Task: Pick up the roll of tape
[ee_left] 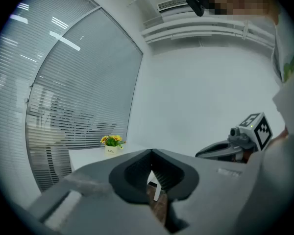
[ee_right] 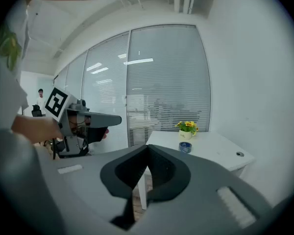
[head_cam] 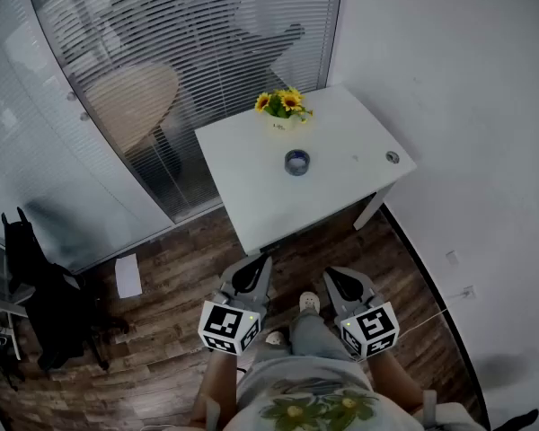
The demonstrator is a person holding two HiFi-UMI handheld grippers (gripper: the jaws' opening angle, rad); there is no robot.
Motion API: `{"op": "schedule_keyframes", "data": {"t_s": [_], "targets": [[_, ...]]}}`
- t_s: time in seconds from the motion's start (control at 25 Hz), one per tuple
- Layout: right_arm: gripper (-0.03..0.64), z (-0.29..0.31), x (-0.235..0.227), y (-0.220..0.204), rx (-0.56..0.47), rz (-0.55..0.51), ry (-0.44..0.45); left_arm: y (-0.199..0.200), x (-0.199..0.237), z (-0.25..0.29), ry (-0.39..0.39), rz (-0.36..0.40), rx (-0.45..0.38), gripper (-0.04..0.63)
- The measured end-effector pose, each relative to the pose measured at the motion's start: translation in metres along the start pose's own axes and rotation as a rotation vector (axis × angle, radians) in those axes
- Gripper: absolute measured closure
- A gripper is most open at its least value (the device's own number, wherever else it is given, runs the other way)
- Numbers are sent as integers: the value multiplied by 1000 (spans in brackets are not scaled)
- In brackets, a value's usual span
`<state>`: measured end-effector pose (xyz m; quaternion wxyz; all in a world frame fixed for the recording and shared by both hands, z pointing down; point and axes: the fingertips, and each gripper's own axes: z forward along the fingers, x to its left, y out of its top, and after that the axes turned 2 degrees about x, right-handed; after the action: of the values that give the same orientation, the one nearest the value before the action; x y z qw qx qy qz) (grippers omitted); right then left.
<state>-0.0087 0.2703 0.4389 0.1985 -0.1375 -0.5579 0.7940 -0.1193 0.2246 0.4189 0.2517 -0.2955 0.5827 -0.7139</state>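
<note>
Jaws first, from the head view: the left gripper [head_cam: 255, 263] and the right gripper [head_cam: 335, 275] sit low in front of me, each with its tips pressed together. They are side by side over the wooden floor [head_cam: 180, 277], short of the white table [head_cam: 251, 214]. Well ahead of both sets of tips, near the middle of that table, the roll of tape [head_cam: 296, 162] lies flat with its hole upward. Beyond it stands a small pot of yellow flowers [head_cam: 283, 108]. Off to the right of the roll, a small round disc [head_cam: 393, 157] sits in the tabletop.

Through the left gripper view I see the left jaws closed tip to tip, with nothing between them. Past the tips and to the left are the flowers [ee_left: 111, 141] on the table [ee_left: 88, 154]. I can't pick out the roll here; it may be hidden behind the jaws. The right gripper [ee_left: 206, 153] shows to the right of these jaws, its marker cube [ee_left: 257, 126] on top.

Through the right gripper view the right jaws also meet at the tips, empty. Beyond and right of the tips, the roll of tape [ee_right: 185, 147] rests on the table [ee_right: 215, 153], just in front of the flowers [ee_right: 187, 128]. The left gripper [ee_right: 112, 120] is to the left of these jaws, held in a hand [ee_right: 34, 126]
</note>
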Motion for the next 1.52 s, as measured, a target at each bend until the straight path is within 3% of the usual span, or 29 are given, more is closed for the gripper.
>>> {"op": "schedule_keyframes", "data": {"t_s": [0.28,0.56,0.68,0.84,1.08,1.52], "targets": [[618,3,0,12,-34,-24,-4,-2,-1,7,-28,-7,7,589],[615,28,-35,18,-67,-23,-62,0,21,32,-21,10,27,589],[584,46,-53,31,-82,-27,-65,8,35,50,-22,27,39,589],[472,71,-79,50,-101,-37,-52,20,50,79,-35,46,53,589],[379,109,-120,74,-113,-55,-28,40,73,129,-55,70,78,589],[371,182,-162,80,-57,-49,49,51,121,182,-8,65,98,589]]}}
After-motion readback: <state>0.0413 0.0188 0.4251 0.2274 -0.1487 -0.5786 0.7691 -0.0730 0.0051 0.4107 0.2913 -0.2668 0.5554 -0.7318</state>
